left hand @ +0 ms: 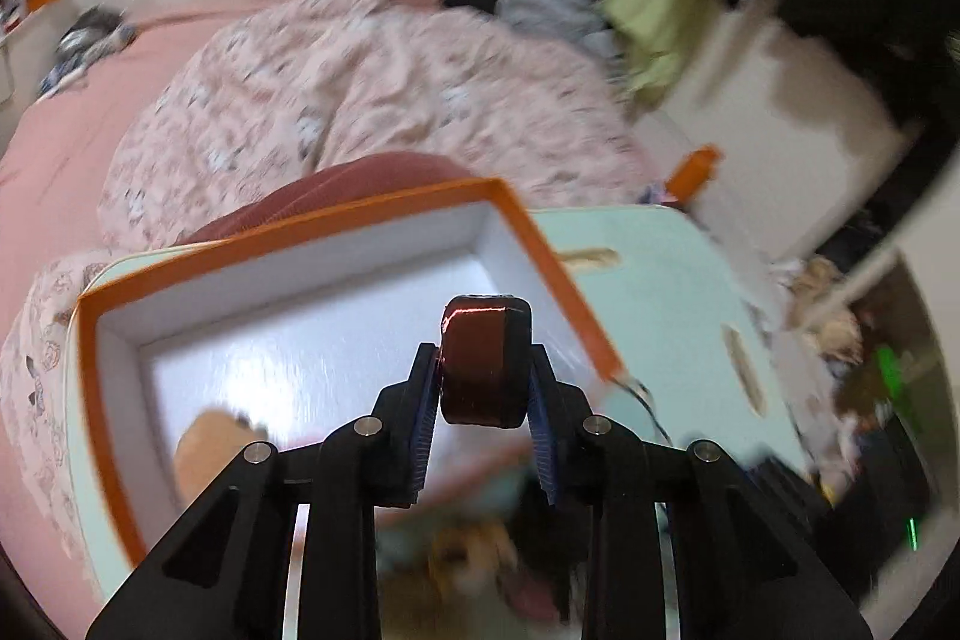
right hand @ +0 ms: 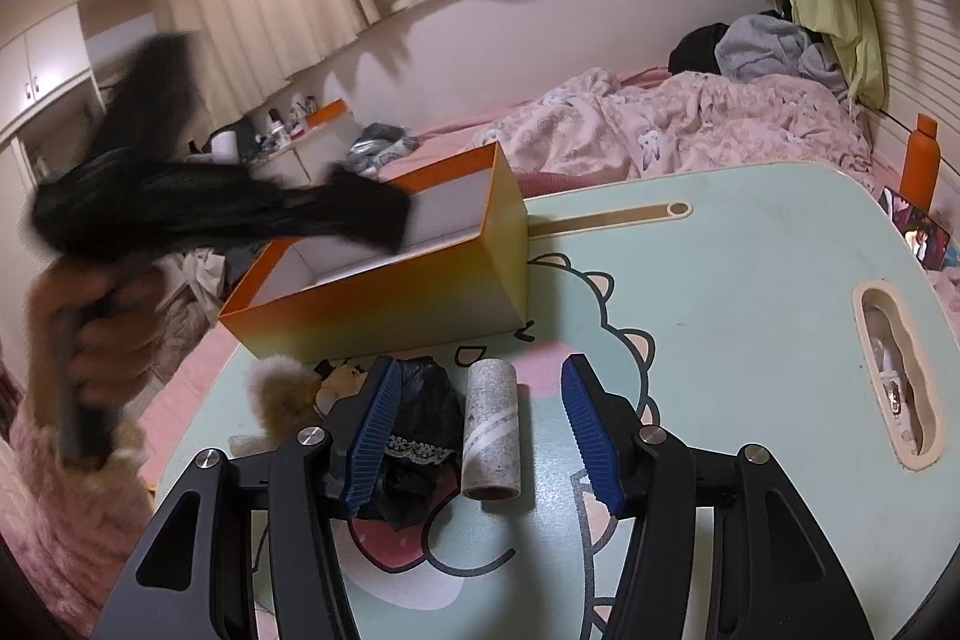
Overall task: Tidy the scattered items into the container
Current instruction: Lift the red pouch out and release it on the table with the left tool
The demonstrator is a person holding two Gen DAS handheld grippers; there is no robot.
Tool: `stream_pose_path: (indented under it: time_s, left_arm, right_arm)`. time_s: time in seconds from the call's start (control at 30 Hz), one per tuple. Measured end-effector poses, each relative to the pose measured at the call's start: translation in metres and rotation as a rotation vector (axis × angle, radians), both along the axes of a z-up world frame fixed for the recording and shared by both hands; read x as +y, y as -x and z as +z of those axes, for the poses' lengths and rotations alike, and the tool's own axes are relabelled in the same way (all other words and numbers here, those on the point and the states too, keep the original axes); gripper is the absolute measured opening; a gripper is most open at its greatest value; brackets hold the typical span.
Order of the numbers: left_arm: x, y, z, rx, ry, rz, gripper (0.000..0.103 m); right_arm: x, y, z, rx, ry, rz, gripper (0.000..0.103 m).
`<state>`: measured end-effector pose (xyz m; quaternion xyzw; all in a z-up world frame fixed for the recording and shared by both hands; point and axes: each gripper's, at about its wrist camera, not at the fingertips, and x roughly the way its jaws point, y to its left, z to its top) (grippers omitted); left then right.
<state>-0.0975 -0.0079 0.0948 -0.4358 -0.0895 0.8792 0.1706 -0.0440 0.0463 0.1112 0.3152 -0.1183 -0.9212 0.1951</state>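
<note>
My left gripper is shut on a dark red roll of tape and holds it above the open orange box, whose white inside shows below it. In the right wrist view the left gripper is a blurred black shape over the same orange box. My right gripper is open just above the table, with a grey speckled roll lying between its fingers. A black bag with lace trim lies beside the left finger. A furry tan toy lies to its left.
The pale green cartoon table has handle slots at its right side. An orange bottle and a phone stand at the far right edge. A bed with a pink quilt lies behind the table.
</note>
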Motion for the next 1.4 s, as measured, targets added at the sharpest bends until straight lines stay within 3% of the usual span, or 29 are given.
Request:
stream_pose_path:
  time_s: [0.1,0.27,0.53,0.67,0.8,0.97,1.1,1.2,1.4]
  left_arm:
    - [-0.009,-0.051,-0.003,0.06,-0.017,-0.043,0.029]
    - [-0.029,-0.093,-0.028,0.047,-0.1,-0.052,0.029]
    - [-0.029,-0.096,-0.052,0.023,-0.12,-0.019,0.029]
    - [-0.014,-0.107,-0.053,0.026,-0.142,-0.07,0.029]
    - [0.009,-0.112,-0.068,-0.004,-0.1,-0.129,0.029]
    - [0.014,-0.101,-0.087,-0.041,-0.088,-0.104,0.03]
    - [0.02,-0.111,-0.08,-0.006,-0.017,-0.12,0.048]
    - [0.018,-0.12,-0.068,0.052,-0.021,-0.125,0.06]
    - [-0.019,-0.136,-0.042,0.153,-0.05,-0.039,0.063]
  right_arm:
    - [0.0,0.001,-0.001,-0.001,-0.002,-0.003,0.056]
    - [0.0,0.001,-0.002,-0.005,-0.008,-0.003,0.056]
    - [0.0,0.0,-0.002,-0.005,-0.016,-0.003,0.056]
    - [0.0,0.0,-0.003,-0.005,-0.015,-0.003,0.056]
    - [0.0,0.0,-0.003,-0.006,-0.018,-0.003,0.056]
    - [-0.001,0.0,-0.003,-0.005,-0.019,-0.004,0.056]
    - [-0.002,0.0,-0.004,-0.004,-0.025,-0.005,0.056]
    - [-0.003,-0.001,-0.004,0.0,-0.034,-0.005,0.056]
    - [-0.007,-0.001,-0.001,0.01,-0.064,0.001,0.056]
